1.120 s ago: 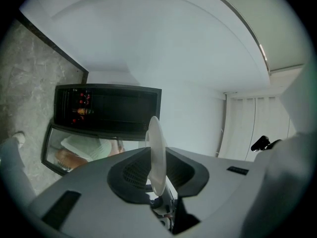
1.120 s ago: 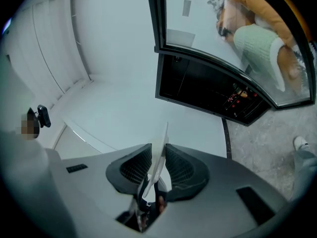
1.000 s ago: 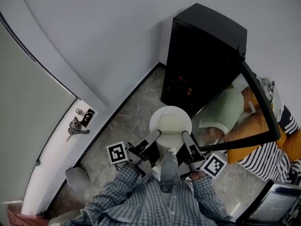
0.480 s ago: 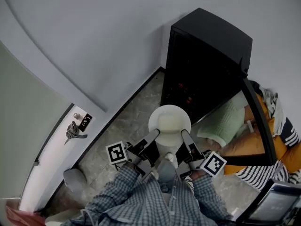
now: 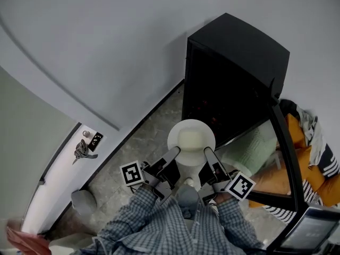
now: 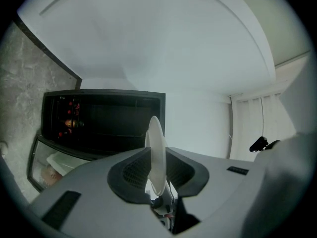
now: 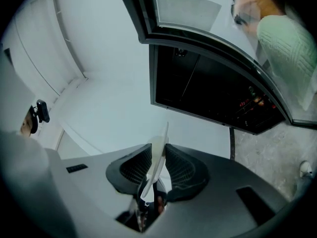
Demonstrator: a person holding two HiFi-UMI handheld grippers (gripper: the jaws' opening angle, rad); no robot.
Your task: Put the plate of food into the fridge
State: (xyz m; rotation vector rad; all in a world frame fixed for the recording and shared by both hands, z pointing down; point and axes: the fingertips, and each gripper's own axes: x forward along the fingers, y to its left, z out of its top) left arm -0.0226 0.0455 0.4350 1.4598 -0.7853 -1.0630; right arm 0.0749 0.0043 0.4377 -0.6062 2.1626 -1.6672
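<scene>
Left gripper [image 5: 175, 153]: I have its jaws clamped on the near-left rim of the white plate [image 5: 191, 139]
Right gripper [image 5: 207, 153]: jaws pinched on the near-right rim of the same plate
Plate: carried level between both grippers, above the stone floor [image 5: 151, 137], just before the open black fridge [image 5: 234, 73]
Fridge door [image 5: 283, 142]: glass-fronted, swung open at my right

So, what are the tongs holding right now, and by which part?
Both hold the white plate by its rim: left tongs on its left edge, right tongs on its right edge.
</scene>
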